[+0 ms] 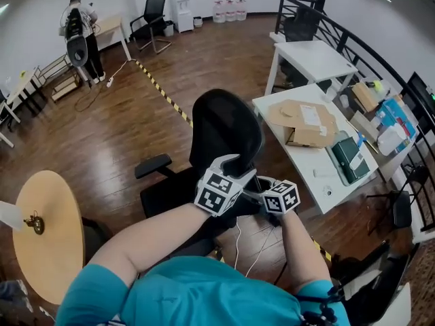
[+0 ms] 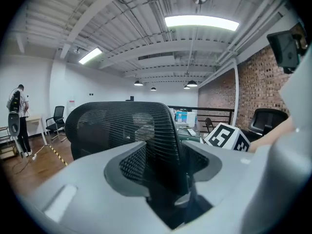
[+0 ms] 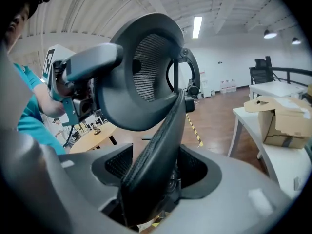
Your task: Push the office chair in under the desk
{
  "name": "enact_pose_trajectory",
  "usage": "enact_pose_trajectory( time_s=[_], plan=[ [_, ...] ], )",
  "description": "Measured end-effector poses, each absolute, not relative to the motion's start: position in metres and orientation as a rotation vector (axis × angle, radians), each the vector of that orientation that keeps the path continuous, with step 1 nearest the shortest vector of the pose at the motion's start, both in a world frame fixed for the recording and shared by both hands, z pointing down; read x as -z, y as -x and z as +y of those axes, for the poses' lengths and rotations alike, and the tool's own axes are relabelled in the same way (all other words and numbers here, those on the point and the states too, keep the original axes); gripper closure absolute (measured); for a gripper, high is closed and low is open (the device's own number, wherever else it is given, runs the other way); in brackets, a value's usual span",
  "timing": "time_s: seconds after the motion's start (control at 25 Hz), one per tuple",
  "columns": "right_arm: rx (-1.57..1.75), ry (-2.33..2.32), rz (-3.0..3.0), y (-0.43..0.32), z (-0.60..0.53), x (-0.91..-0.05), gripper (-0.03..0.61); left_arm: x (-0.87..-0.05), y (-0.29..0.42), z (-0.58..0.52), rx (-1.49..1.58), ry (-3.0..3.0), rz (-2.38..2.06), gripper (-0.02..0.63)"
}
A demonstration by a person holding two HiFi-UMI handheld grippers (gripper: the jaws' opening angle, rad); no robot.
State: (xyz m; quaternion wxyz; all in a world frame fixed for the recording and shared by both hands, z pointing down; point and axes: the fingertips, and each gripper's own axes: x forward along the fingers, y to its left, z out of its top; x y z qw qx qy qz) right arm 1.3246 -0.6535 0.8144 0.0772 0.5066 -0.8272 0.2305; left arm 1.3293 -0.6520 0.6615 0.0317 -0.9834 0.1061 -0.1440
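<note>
**Left hand-held gripper [image 2: 165, 167] and right hand-held gripper [image 3: 156, 177] clamping office chair [image 1: 228, 131] beside counter [image 1: 302, 158]**

The head view is showing the black mesh chair standing just beside the white counter, not under it, with a cardboard box [image 1: 309, 122] lying on top. Only the gripper views are showing the grip. Each gripper's jaws are pressing on an edge of the mesh backrest, which is filling the gap between them. The person's arms and the marker cubes are hiding the chair's base.

Open office loft, white desks [image 1: 314, 58], office chairs [image 1: 224, 131], water dispenser [image 1: 181, 5]
</note>
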Motion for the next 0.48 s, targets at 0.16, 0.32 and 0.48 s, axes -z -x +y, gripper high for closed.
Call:
enact_pose_trajectory(
  time_s=[0.16,0.32,0.48],
  plan=[
    [-0.706,-1.488,-2.491,-1.316,-0.654,-0.809,0.304,-0.657,-1.322,-0.651,0.471,3.022,0.342,0.422],
    [-0.726,-1.479,-2.511,-1.295,-0.656,-0.808,0.304,-0.656,-1.302,-0.652,0.481,3.021,0.360,0.422],
    [-0.767,-1.503,-2.538,-1.267,-0.662,-0.803,0.315,-0.653,-1.273,-0.657,0.499,3.024,0.383,0.422]
  ],
)
